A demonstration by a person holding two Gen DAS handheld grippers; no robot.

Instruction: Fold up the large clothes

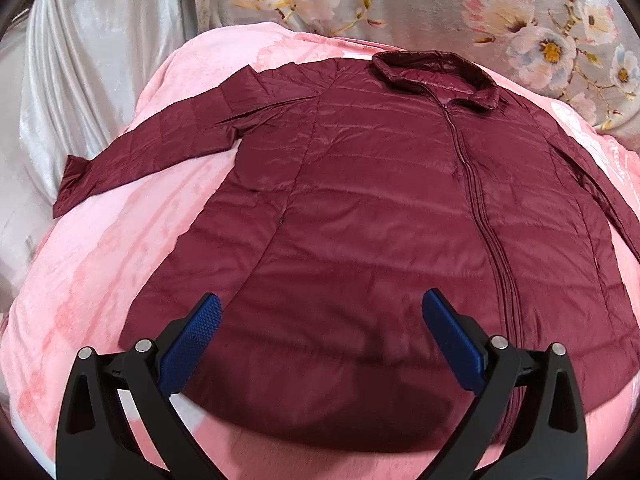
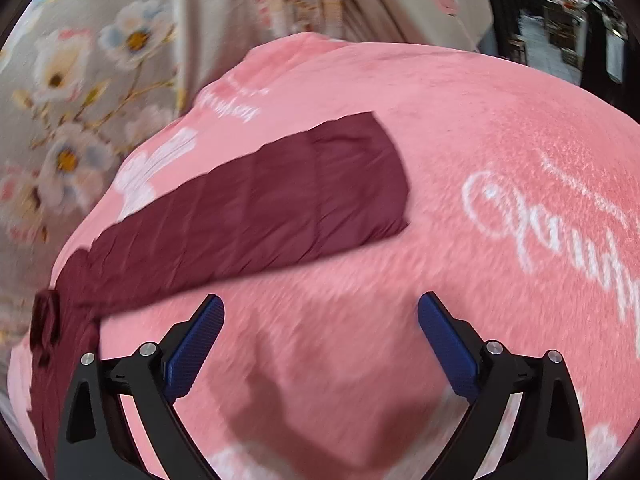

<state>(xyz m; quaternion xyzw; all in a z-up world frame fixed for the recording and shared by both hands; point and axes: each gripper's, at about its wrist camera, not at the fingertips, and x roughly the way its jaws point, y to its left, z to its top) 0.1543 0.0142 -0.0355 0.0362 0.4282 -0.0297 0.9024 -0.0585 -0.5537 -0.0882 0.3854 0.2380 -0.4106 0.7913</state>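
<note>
A dark red quilted jacket lies flat and zipped on a pink blanket, collar at the far end, hem toward me. Its left sleeve stretches out to the left. My left gripper is open and empty, hovering over the hem. In the right wrist view the jacket's other sleeve lies spread on the pink blanket, its cuff pointing to the upper right. My right gripper is open and empty, just below that sleeve over the bare blanket. This view is motion-blurred.
A grey floral fabric hangs behind the blanket, also in the right wrist view. A silvery satin cloth lies at the left. White script lettering is printed on the blanket. A dark room with shelves shows at the far right.
</note>
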